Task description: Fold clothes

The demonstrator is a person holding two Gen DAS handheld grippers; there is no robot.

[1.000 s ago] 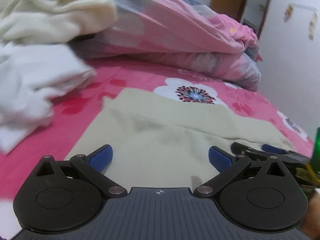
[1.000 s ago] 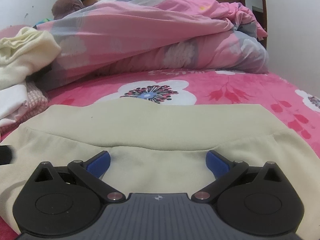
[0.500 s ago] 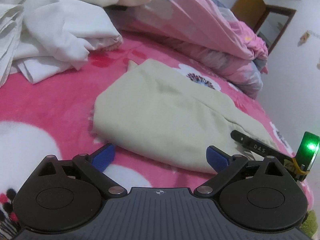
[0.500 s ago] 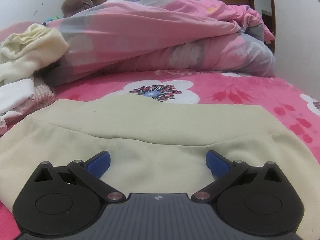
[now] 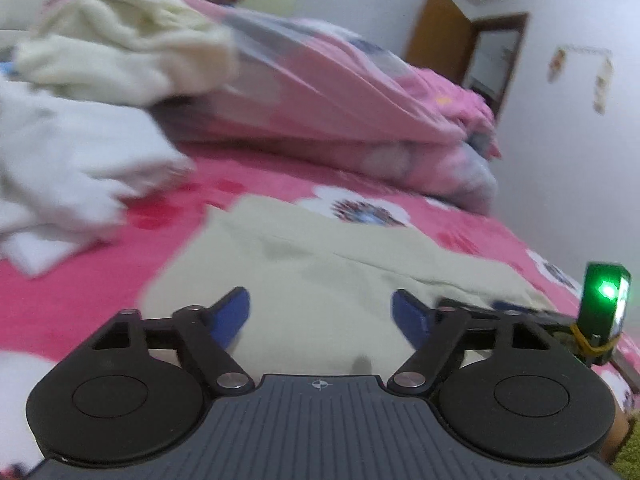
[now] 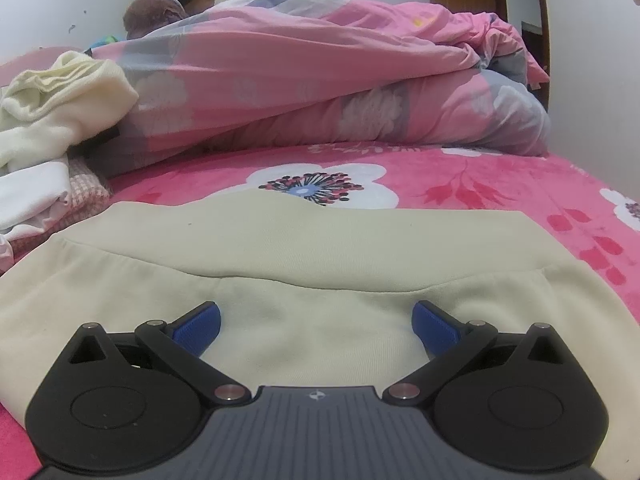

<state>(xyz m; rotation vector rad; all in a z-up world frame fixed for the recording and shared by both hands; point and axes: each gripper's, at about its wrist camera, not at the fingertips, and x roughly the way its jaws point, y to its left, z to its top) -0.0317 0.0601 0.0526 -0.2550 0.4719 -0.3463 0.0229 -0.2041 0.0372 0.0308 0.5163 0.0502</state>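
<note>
A folded beige garment (image 5: 332,276) lies flat on the pink floral bedspread (image 5: 168,216); it also fills the near part of the right wrist view (image 6: 304,280). My left gripper (image 5: 320,312) is open and empty, low over the garment's near left part. My right gripper (image 6: 316,320) is open and empty, low over the garment's near edge. The right gripper's body with a green light (image 5: 604,296) shows at the right of the left wrist view.
A heap of white and cream clothes (image 5: 80,128) lies at the left; it also shows in the right wrist view (image 6: 52,128). A rolled pink quilt (image 6: 320,92) lies across the back of the bed. A person (image 6: 180,4) sits behind it. A wall (image 5: 580,160) is at the right.
My left gripper has swung back down and forward over the beige garment after pulling away and up half a second ago. The right gripper has barely moved.
</note>
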